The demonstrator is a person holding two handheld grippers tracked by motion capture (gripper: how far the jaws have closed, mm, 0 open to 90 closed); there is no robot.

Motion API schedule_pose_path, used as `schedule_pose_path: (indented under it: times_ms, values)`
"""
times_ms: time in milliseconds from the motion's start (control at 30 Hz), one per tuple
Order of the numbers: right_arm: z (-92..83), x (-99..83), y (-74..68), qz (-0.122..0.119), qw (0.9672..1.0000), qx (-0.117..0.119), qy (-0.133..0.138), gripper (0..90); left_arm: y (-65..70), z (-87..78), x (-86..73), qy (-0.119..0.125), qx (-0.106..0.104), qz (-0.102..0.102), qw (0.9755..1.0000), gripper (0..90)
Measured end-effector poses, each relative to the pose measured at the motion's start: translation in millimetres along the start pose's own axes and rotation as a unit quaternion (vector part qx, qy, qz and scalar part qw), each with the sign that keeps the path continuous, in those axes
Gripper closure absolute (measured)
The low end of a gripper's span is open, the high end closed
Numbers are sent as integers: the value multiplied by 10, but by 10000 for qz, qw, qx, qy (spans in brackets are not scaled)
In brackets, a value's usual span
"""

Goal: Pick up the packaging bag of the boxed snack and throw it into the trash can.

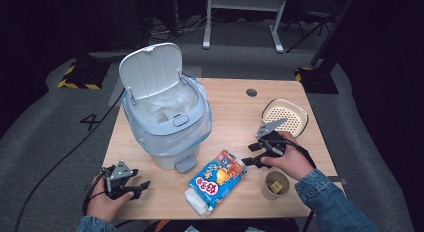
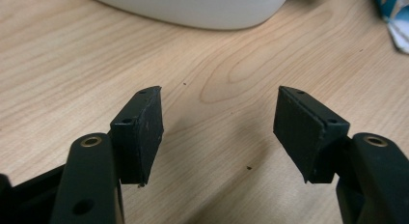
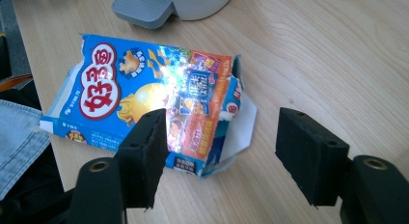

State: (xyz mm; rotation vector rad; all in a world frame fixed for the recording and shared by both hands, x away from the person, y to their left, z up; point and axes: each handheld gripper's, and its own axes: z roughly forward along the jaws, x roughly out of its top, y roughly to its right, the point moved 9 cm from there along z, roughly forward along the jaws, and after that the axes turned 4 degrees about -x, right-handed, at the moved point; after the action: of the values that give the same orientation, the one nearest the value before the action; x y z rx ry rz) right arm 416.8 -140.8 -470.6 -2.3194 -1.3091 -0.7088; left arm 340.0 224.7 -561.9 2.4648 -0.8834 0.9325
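Snack box (image 1: 217, 180), flattened, lies on desk (image 1: 280, 94) just before the pedal bin (image 1: 167, 114) (lid up, liner in). Right hand-held gripper (image 3: 222, 156) wide open, empty, aimed at the box's torn end; a shallow bite could slip. Left hand-held gripper (image 2: 219, 132) open, empty, idle.

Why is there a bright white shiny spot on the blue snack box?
In the right gripper view, light glares off the glossy, flattened blue cardboard snack box, washing out its middle print. In the high view the same box shows only faint shine, and the room behind the table is dark.
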Motion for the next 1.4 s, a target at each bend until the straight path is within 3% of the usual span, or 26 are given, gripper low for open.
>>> schedule_pose_path:
  times_ms: [200, 400, 600, 767, 867, 967, 1100, 1133, 1233, 1267, 1300, 1367, 1400]
  values:
    - [219, 77, -30, -90, 9995, 48, -307, 356, -6, 66, 15, 11, -37, 123, 9999, 317]
    - [450, 63, -75, -246, 9977, 87, -619, 309, -30, 123, 46, 76, 63, 261, 9996, 268]
    - [594, 20, -98, -344, 9948, 129, -945, 289, -33, 163, 89, 80, 104, 241, 9996, 265]
    - [655, -12, -85, -290, 9934, 137, -1104, 277, -31, 166, 92, 84, 94, 227, 9997, 266]
    - [710, -54, -90, -341, 9903, 209, -1334, 258, -21, 172, 93, 93, 74, 177, 9998, 266]
    - [724, -66, -109, -394, 9885, 287, -1433, 323, -25, 170, 93, 89, 82, 200, 9997, 266]
    - [722, -86, -131, -241, 9864, 500, -1550, 404, -25, 169, 92, 80, 82, 203, 9997, 266]
    - [717, -96, -153, -138, 9842, 678, -1628, 496, -23, 170, 91, 82, 79, 197, 9997, 266]
    - [702, -100, -159, -169, 9828, 694, -1701, 649, -23, 169, 91, 87, 96, 197, 9997, 267]
    - [702, -100, -159, -169, 9828, 694, -1701, 649, -23, 169, 91, 87, 96, 197, 9997, 267]
    - [689, -101, -144, -130, 9826, 663, -1730, 754, -23, 170, 92, 88, 99, 195, 9997, 267]
    - [681, -103, -136, -130, 9823, 668, -1747, 779, -23, 170, 92, 88, 99, 195, 9997, 267]
    - [664, -97, -134, -37, 9824, 727, -1722, 855, -23, 170, 92, 88, 99, 195, 9997, 267]
